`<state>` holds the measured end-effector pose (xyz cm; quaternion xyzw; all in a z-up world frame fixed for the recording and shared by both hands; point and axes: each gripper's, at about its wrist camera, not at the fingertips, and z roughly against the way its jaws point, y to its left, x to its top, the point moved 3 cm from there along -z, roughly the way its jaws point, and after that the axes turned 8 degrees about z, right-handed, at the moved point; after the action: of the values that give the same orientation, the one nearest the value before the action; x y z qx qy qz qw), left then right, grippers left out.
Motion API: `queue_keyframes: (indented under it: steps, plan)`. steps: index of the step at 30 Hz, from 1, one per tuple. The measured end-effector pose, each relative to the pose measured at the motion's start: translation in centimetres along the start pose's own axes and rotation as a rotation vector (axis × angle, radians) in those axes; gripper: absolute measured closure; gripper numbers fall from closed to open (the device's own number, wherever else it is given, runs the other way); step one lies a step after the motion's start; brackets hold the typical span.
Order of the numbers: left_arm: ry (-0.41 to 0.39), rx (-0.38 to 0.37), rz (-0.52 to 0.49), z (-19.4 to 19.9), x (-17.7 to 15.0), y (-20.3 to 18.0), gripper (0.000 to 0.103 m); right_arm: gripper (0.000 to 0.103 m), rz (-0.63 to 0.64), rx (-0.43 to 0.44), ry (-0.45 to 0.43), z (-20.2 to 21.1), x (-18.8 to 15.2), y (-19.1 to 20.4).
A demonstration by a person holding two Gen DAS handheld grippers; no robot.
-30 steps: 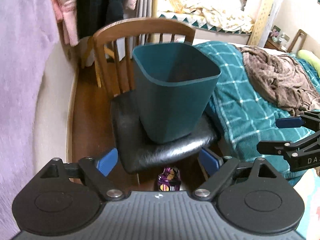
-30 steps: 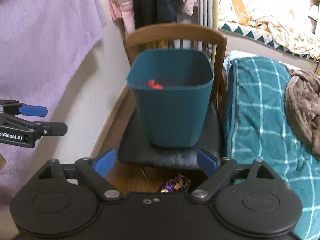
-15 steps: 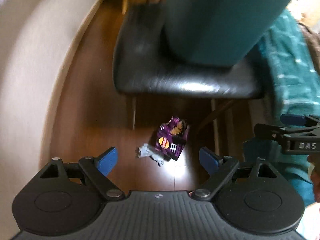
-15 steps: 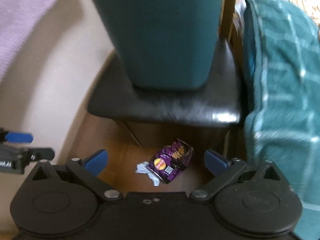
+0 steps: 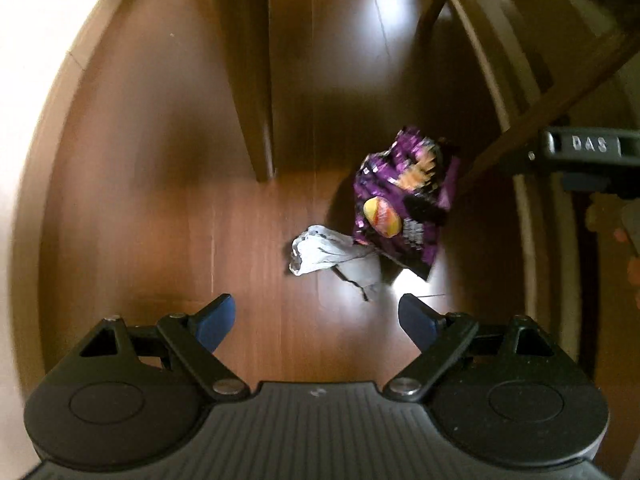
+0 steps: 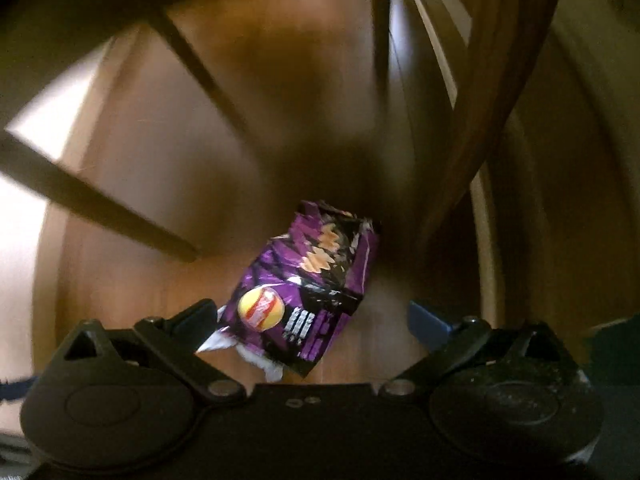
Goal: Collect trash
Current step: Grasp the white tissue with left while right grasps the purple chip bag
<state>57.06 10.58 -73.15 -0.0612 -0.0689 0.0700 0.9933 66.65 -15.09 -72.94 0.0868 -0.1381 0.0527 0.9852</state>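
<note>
Purple snack wrapper (image 6: 304,296) lies tilted, long axis running upper-right.

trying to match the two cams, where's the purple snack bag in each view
Left wrist: purple snack bag right of centre on the floor, ahead of the open left tool.
Right wrist: low centre, between the open right tool fingers.
Shared landmark: the crumpled white paper touching the bag's lower left.

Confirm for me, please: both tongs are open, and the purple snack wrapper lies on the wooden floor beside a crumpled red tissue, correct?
One detail is off: the crumpled tissue is pale grey-white, not red, as the left wrist view shows. The rest stands: the purple snack wrapper lies on the wooden floor beside it, and both the left tongs and right tongs are open.
</note>
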Motion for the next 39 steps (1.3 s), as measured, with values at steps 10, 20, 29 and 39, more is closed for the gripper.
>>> queue_keyframes:
  steps: [10, 20, 29, 39]
  plan:
    - [0.032, -0.062, -0.123, -12.3, 2.4, 1.6, 0.014, 0.001, -0.133, -0.01, 0.0, -13.3, 1.2, -2.3]
    - [0.1, -0.131, -0.126, -19.7, 3.7, 1.2, 0.014, 0.005, -0.102, -0.052, 0.038, -20.9, 0.5, -3.7]
    - [0.138, -0.165, -0.063, -21.4, 3.3, 0.1, 0.037, 0.021, -0.013, -0.095, 0.057, -22.3, -0.4, -2.4]
    - [0.105, -0.156, 0.048, -20.0, 2.7, 0.3, 0.073, 0.092, 0.042, -0.149, 0.04, -19.9, -1.4, -0.4]
